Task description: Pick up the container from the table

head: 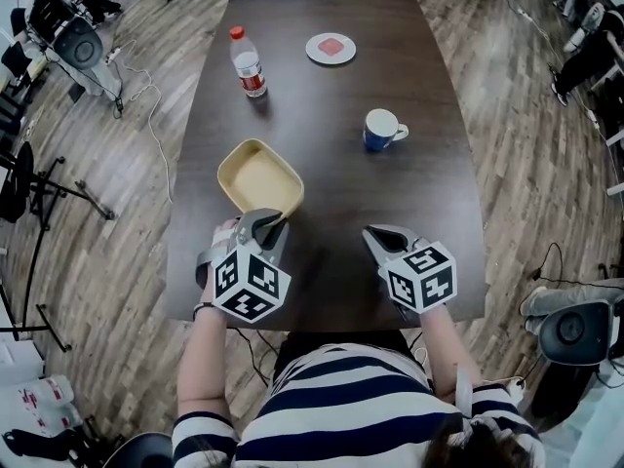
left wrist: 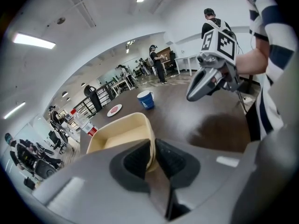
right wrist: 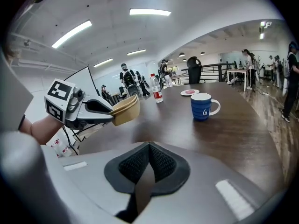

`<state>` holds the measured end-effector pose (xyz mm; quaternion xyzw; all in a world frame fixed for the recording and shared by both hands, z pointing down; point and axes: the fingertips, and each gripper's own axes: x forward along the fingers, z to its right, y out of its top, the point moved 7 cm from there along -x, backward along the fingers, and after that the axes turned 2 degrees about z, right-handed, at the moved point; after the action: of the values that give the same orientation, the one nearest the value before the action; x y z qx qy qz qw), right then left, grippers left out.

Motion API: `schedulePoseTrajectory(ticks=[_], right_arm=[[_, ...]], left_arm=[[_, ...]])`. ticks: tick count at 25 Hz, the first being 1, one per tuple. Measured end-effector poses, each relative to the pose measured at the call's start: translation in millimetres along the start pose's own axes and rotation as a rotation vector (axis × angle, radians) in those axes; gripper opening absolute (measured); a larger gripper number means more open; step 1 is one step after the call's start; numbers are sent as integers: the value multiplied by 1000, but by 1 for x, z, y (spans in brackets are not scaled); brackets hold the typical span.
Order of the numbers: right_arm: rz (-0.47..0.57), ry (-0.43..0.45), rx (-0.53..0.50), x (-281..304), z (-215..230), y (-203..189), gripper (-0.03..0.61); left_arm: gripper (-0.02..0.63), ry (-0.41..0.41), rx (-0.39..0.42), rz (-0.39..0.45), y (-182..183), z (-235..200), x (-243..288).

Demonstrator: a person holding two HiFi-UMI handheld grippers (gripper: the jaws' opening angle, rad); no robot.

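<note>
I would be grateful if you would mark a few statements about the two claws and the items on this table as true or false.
1. The left claw is closed on the rim of the beige container. True.
2. The right claw holds the blue mug. False: its jaws are together on nothing, and the mug stands apart on the table.
3. The water bottle lies on its side. False: it stands upright.
4. The container has nothing in it. True.
5. A white plate sits near the table's far end. True.
</note>
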<state>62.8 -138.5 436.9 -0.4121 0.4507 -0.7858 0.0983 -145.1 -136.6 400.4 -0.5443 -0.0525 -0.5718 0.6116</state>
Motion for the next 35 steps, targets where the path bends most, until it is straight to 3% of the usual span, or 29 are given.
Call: schedulePoseTrajectory(ticks=[17,35], right_arm=[[40,-35,-17,-8,-35,3,-5],[56,-64,-15,-13,-40,1,-5]], left_arm=[[0,-33,-14,-31,-48,24,-38],[0,-43,-47,-48,-69,40,-47]])
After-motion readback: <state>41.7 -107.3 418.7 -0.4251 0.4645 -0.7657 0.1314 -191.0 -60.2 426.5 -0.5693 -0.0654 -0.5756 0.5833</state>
